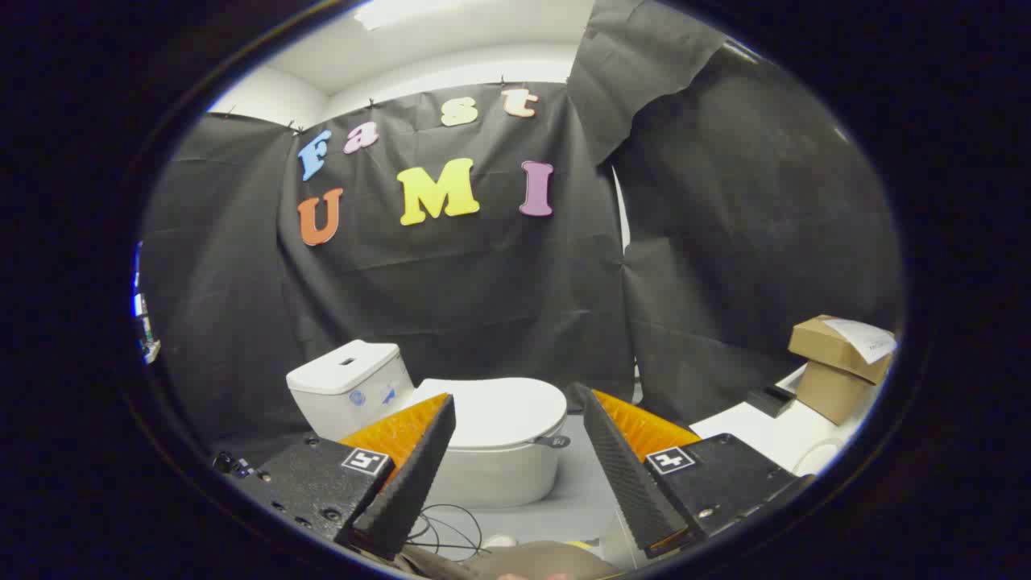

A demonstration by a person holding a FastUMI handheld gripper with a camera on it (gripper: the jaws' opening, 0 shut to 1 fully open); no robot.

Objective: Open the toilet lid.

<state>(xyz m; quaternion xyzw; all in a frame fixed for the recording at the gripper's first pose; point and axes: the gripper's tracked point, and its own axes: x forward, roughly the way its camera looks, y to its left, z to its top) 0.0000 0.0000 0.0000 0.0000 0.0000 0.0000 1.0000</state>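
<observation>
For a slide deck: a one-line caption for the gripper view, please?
Open gripper approaches a white toilet, its lid closed, beyond the fingers.

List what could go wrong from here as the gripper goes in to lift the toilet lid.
The gripper is open and short of the toilet; the lid lies flat and closed. Its small front tab looks like the only easy hold, so the fingers may slip off it. The lid could also swing back hard against the tank. Loose cables lie on the floor below the fingers and might snag.
</observation>
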